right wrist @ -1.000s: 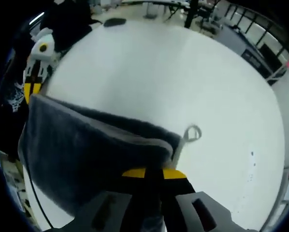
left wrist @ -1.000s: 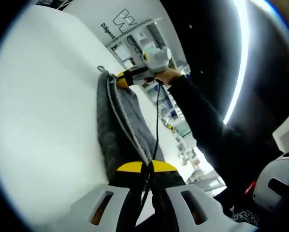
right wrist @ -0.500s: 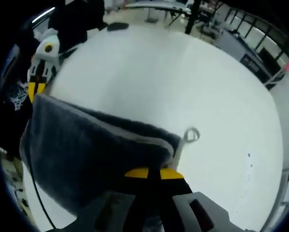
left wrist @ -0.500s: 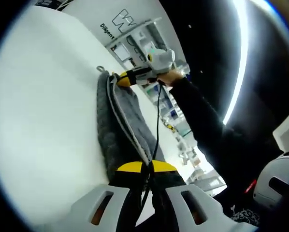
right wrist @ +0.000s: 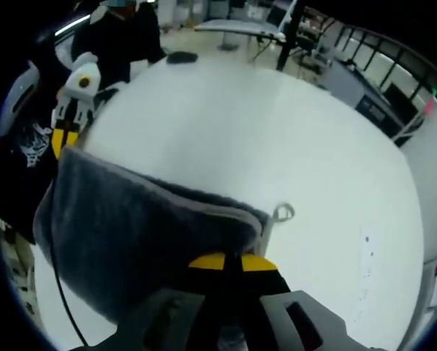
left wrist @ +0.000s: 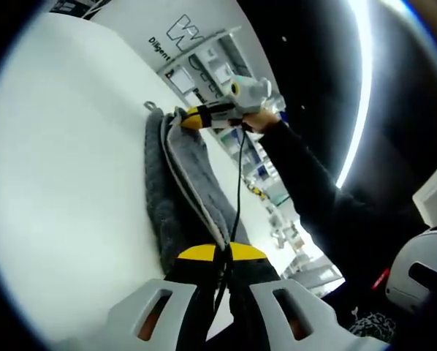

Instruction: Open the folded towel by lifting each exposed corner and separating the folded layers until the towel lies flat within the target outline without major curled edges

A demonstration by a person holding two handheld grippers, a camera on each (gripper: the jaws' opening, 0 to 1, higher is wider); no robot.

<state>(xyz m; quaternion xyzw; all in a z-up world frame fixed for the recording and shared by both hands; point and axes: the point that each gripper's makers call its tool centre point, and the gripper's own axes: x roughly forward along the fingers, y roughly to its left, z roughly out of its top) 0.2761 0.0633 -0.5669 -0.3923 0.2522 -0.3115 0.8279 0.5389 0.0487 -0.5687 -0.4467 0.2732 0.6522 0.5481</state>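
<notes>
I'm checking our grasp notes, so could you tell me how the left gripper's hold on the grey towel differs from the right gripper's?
The left gripper pinches a plain towel corner, while the right gripper pinches the corner beside the hanging loop. In the left gripper view the towel runs edge-on and narrow; in the right gripper view it shows a broad grey face. Both are shut on one stretched edge.

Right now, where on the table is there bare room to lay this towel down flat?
The white table is bare beyond the towel and its hanging loop. It is crowded only along the near edge, where the left gripper and right gripper pinch the towel's corners.
</notes>
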